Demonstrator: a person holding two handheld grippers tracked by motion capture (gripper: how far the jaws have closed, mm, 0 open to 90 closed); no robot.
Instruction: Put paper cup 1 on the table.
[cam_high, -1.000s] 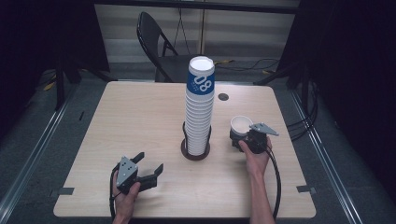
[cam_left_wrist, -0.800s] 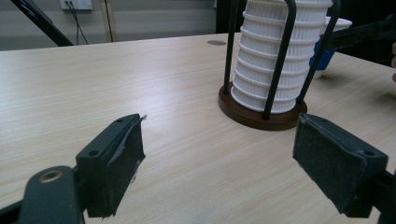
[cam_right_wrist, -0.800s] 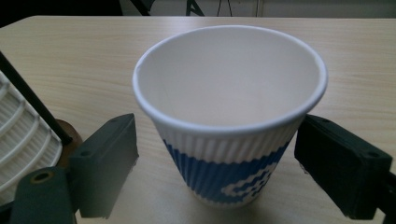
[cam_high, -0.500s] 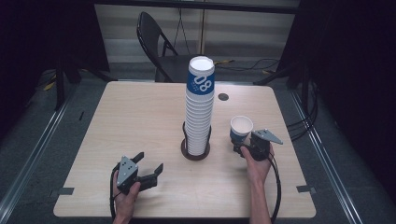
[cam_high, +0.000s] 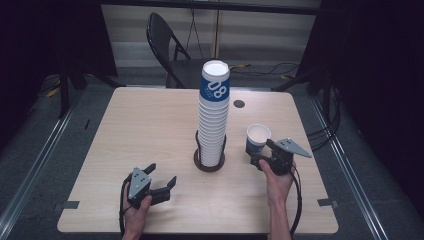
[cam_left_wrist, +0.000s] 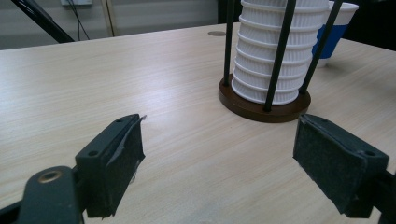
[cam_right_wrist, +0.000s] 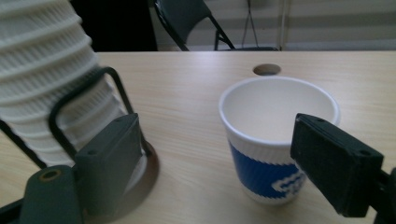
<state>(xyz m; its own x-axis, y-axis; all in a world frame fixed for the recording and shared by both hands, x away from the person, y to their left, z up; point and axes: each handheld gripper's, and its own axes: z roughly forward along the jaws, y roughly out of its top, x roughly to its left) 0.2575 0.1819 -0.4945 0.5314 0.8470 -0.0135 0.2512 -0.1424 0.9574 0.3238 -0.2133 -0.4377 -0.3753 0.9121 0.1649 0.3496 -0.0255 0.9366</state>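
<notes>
Looks like a drawing clear of the single paper cup, left standing upright on the table. To do it well: pull straight back toward the bottom edge of the high view, away from the cup. Keep both pads off the rim and the blue band, since so light a cup would tip at a nudge. Keep clear too of the wire stand and the tall cup stack at centre frame. No swinging sideways until well free.

As for the right tongs: about half open, jaws just now closing, gripping nothing, with bare table between the pads. As for the left tongs: spread wide and empty, lying low at lower left of the high view, well apart from the cup.

Cup placed right of centre in the high view, just right of the stack and apart from it. Just above and left of the right tongs there, near the tips but seemingly not touching. In the right gripper view, ahead of the jaws and toward the right-hand one, which overlaps its lower right side in the frame.
</notes>
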